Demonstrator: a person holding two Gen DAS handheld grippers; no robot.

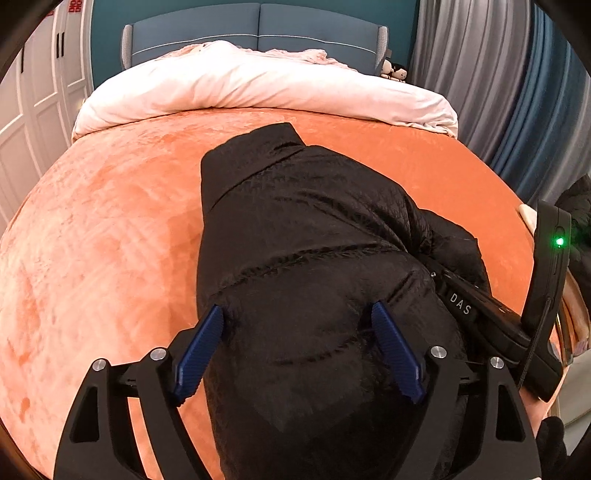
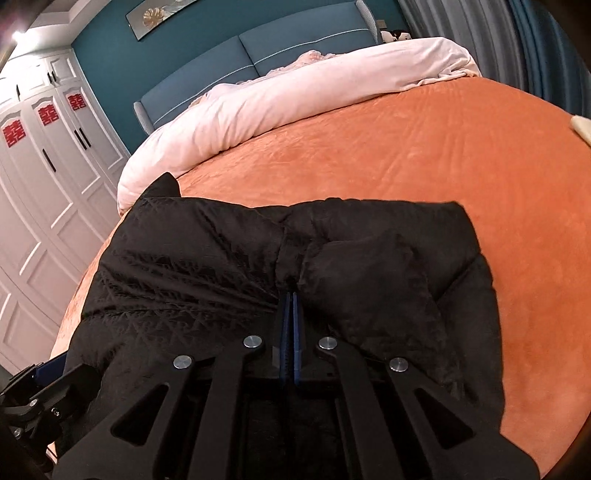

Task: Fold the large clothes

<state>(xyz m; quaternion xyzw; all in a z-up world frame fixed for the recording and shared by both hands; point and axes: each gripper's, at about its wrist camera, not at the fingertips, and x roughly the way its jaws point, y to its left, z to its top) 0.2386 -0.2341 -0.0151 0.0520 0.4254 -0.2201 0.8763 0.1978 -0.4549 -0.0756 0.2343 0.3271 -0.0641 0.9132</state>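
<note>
A black quilted jacket [image 1: 314, 221] lies folded lengthwise on the orange blanket [image 1: 92, 221], collar towards the headboard. My left gripper [image 1: 298, 308] stands open over its near end, and a puffy bulge of the jacket sits between the blue fingers [image 1: 201, 354]. In the right wrist view the jacket [image 2: 184, 266] spreads across the blanket [image 2: 443, 166]. My right gripper [image 2: 291, 293] is shut, its blue pads pinching a gathered fold from which wrinkles fan out. The right gripper's black housing [image 1: 480, 317] enters the left wrist view from the right, its tip buried in the fabric.
A white duvet [image 1: 258, 85] is bunched at the head of the bed, before a blue headboard [image 1: 258, 29]. White wardrobe doors [image 2: 44, 184] stand to the left, grey and blue curtains [image 1: 498, 92] to the right. Small plush toys [image 1: 393, 70] sit by the headboard.
</note>
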